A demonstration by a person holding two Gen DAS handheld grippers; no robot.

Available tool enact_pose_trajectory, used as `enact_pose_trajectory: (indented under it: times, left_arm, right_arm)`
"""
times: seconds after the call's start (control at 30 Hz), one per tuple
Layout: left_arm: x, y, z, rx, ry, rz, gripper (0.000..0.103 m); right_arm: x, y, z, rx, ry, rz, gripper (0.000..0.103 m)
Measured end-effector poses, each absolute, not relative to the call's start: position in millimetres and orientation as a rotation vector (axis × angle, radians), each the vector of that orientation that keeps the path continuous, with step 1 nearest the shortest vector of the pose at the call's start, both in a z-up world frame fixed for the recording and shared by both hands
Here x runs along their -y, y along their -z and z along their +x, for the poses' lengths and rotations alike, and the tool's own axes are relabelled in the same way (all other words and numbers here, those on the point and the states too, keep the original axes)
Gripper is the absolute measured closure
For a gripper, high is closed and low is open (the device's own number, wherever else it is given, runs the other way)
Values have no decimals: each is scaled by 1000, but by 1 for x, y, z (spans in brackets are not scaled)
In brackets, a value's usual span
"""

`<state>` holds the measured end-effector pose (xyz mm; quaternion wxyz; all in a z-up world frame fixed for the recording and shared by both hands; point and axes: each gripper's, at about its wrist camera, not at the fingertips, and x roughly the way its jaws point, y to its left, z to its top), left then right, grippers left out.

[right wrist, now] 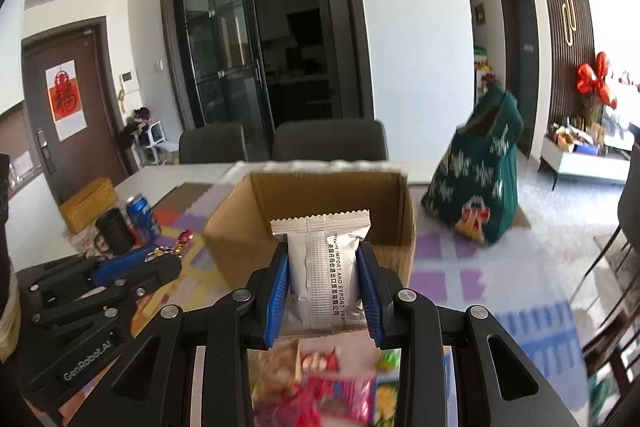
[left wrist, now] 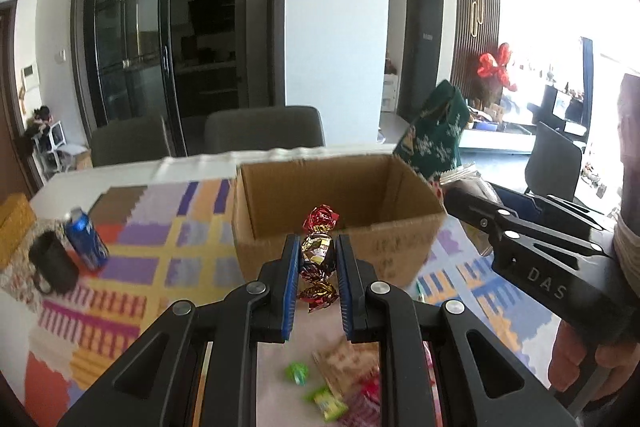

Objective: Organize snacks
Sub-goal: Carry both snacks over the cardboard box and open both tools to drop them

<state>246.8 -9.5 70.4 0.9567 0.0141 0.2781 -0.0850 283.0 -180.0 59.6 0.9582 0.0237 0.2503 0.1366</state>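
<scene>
Between the left gripper's (left wrist: 318,267) fingers sat a light, crinkly candy (left wrist: 317,254), pinched mid-body; the right gripper (right wrist: 323,287) clamped a soft packet (right wrist: 322,267).

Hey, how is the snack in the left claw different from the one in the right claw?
The foil candy in the left claw is a small red-and-gold twist with crinkled ends; the white packet in the right claw is a flat pillow pack with printed text and a serrated top edge. The candy needs a narrow grip, the packet a wider one. Both are clamped upright, facing the open cardboard box.
</scene>
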Motion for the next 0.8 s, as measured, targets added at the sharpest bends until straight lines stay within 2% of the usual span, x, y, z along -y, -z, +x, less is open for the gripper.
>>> enact_pose_trajectory:
  times: [0.27,0.67,0.73,0.77,0.8]
  left_arm:
    - [4,-82,295,-598,183,24,84]
    - [-1,-59,352,-704,164,18,84]
    - [-1,-55,359,-721,159,27,76]
    - [-1,-54,360,-725,154,32,60]
    - [-1,-54,359,-720,148,37,47]
  right_arm:
    - [182,-67,342,-592,-287,69,69]
    - [173,-51,394,-674,-300,32,69]
    - [172,-49,401,-677,-299,31,69]
    - [172,-48,402,-674,-299,31,66]
    - [172,-48,404,-675,-293,25,54]
